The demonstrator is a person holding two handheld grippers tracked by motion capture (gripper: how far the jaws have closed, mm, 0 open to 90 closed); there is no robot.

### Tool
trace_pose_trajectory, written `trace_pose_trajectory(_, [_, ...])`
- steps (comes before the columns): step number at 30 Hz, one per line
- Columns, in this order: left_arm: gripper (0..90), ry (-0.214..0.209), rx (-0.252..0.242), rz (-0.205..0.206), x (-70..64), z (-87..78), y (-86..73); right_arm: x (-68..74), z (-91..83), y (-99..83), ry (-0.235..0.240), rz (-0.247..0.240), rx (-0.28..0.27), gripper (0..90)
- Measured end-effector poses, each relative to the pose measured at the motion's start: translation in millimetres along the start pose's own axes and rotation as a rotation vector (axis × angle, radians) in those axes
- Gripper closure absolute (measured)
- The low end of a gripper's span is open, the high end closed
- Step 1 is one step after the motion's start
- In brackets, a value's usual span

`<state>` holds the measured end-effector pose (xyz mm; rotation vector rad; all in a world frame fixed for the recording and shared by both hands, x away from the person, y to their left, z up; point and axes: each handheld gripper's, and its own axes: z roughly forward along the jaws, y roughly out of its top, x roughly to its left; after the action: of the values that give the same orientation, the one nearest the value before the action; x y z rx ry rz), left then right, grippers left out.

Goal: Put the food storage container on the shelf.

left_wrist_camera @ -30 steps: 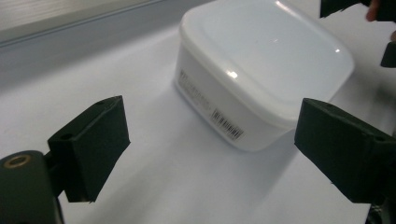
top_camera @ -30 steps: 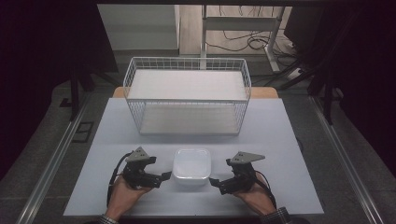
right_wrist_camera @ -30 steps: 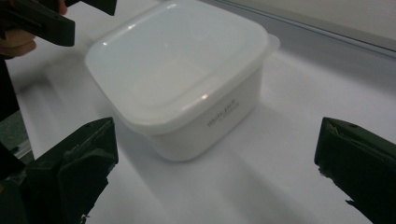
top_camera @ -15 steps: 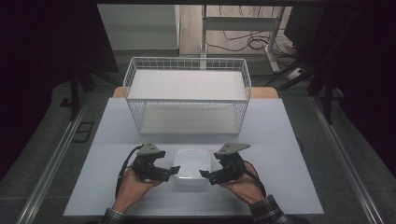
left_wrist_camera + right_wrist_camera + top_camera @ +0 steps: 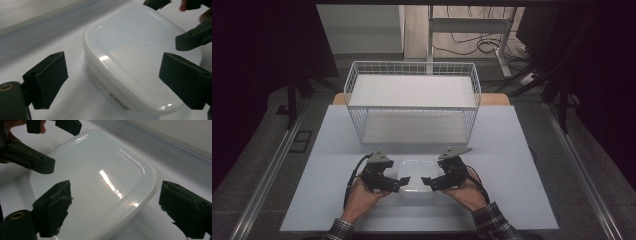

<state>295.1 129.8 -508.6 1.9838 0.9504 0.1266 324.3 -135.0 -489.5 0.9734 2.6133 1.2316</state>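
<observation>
A white lidded plastic container (image 5: 416, 175) lies flat on the pale table (image 5: 512, 150), near its front edge. My left gripper (image 5: 401, 183) reaches in from the container's left, my right gripper (image 5: 427, 182) from its right. In the left gripper view the container (image 5: 130, 50) sits between the black jaws of my open left gripper (image 5: 115, 75), without touching them. My right gripper (image 5: 120, 205) is likewise open, its jaws spread wide around the container (image 5: 100, 180) with gaps on both sides. Each gripper view also shows the other gripper's jaws at the container's far end.
A white wire basket (image 5: 412, 100) with a white floor stands behind the container, across the table's middle. Bare table surface lies to the left and right of my hands. Dark floor, cables and a desk frame lie beyond the table.
Both grippers have moved inward from the container's sides and forward a little; their open jaws now straddle its left and right ends. The container has not moved.
</observation>
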Motion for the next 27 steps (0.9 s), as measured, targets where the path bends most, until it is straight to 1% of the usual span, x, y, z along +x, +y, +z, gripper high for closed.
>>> trace_pose_trajectory(3, [15.5, -0.049, -0.002, -0.018, -1.8, -0.8, -2.7, -0.3, -1.9, -2.3, 0.013, 0.023, 0.008, 12.3])
trace_pose_trajectory(4, [18.4, -0.052, -0.005, -0.020, -2.7, -1.1, -3.5, -0.2, -2.9, -3.3, 0.021, 0.029, 0.007, 14.0])
trace_pose_trajectory(5, [18.3, -0.053, -0.005, -0.025, -4.5, -2.0, -4.8, -0.3, -4.0, -4.1, 0.028, 0.036, 0.012, 15.7])
trace_pose_trajectory(6, [18.8, -0.072, 0.002, -0.030, -5.4, -2.4, -6.0, -1.7, -5.2, -5.9, 0.065, 0.057, 0.017, 18.8])
trace_pose_trajectory(7, [18.7, -0.074, 0.002, -0.032, -6.8, -3.0, -7.4, -2.5, -5.5, -7.6, 0.086, 0.067, 0.020, 18.4])
trace_pose_trajectory(9, [19.2, -0.073, 0.004, -0.042, -9.6, -4.7, -9.8, -2.1, -6.3, -10.0, 0.100, 0.078, 0.022, 18.8])
trace_pose_trajectory(11, [21.4, -0.071, 0.009, -0.051, -11.3, -7.0, -11.0, 1.1, -9.5, -10.5, 0.089, 0.070, 0.027, 22.8])
trace_pose_trajectory(12, [23.8, -0.070, 0.012, -0.062, -11.6, -9.0, -11.6, 2.2, -11.5, -10.5, 0.081, 0.070, 0.028, 26.9])
trace_pose_trajectory(13, [27.6, -0.068, 0.007, -0.072, -11.9, -11.7, -12.4, 3.2, -15.2, -10.8, 0.070, 0.071, 0.026, 33.4])
trace_pose_trajectory(14, [33.0, -0.063, 0.003, -0.073, -12.3, -15.4, -13.2, 3.7, -19.5, -11.3, 0.058, 0.074, 0.018, 40.7])
trace_pose_trajectory(15, [39.0, -0.057, -0.002, -0.067, -13.2, -18.5, -14.1, 3.3, -23.3, -12.0, 0.054, 0.080, 0.017, 44.2])
trace_pose_trajectory(16, [43.4, -0.055, -0.003, -0.066, -13.8, -20.7, -14.8, 2.2, -25.5, -13.0, 0.063, 0.101, 0.015, 48.6])
trace_pose_trajectory(18, [48.1, -0.053, -0.012, -0.073, -14.7, -23.7, -16.4, 0.2, -29.2, -14.3, 0.075, 0.130, 0.009, 54.8])
trace_pose_trajectory(19, [54.3, -0.055, -0.017, -0.084, -14.5, -25.4, -17.0, 1.3, -32.1, -14.1, 0.073, 0.139, 0.008, 58.5])
trace_pose_trajectory(20, [58.2, -0.056, -0.027, -0.094, -14.2, -26.9, -17.7, 1.3, -32.1, -14.1, 0.073, 0.139, 0.008, 58.5])
trace_pose_trajectory(21, [61.6, -0.057, -0.040, -0.102, -13.8, -28.2, -18.3, 3.2, -35.0, -13.9, 0.052, 0.137, -0.006, 62.4])
trace_pose_trajectory(22, [63.6, -0.057, -0.049, -0.114, -13.4, -28.9, -18.4, 3.7, -36.2, -13.6, 0.042, 0.140, -0.016, 63.8])
trace_pose_trajectory(23, [63.6, -0.054, -0.060, -0.125, -13.1, -28.7, -18.5, 3.7, -36.2, -13.6, 0.042, 0.140, -0.016, 63.8])
trace_pose_trajectory(24, [64.5, -0.049, -0.070, -0.131, -13.3, -28.0, -18.7, 4.1, -36.5, -13.3, 0.031, 0.146, -0.025, 64.6])
trace_pose_trajectory(25, [65.9, -0.048, -0.080, -0.145, -13.0, -27.3, -19.1, 3.3, -36.4, -14.2, 0.017, 0.172, -0.045, 66.3])
trace_pose_trajectory(26, [65.9, -0.048, -0.087, -0.156, -12.7, -27.0, -19.3, 3.3, -36.4, -14.2, 0.017, 0.172, -0.045, 66.3])
trace_pose_trajectory(27, [67.0, -0.053, -0.101, -0.172, -12.1, -27.0, -19.8, 2.9, -36.5, -14.8, 0.018, 0.182, -0.053, 67.3])
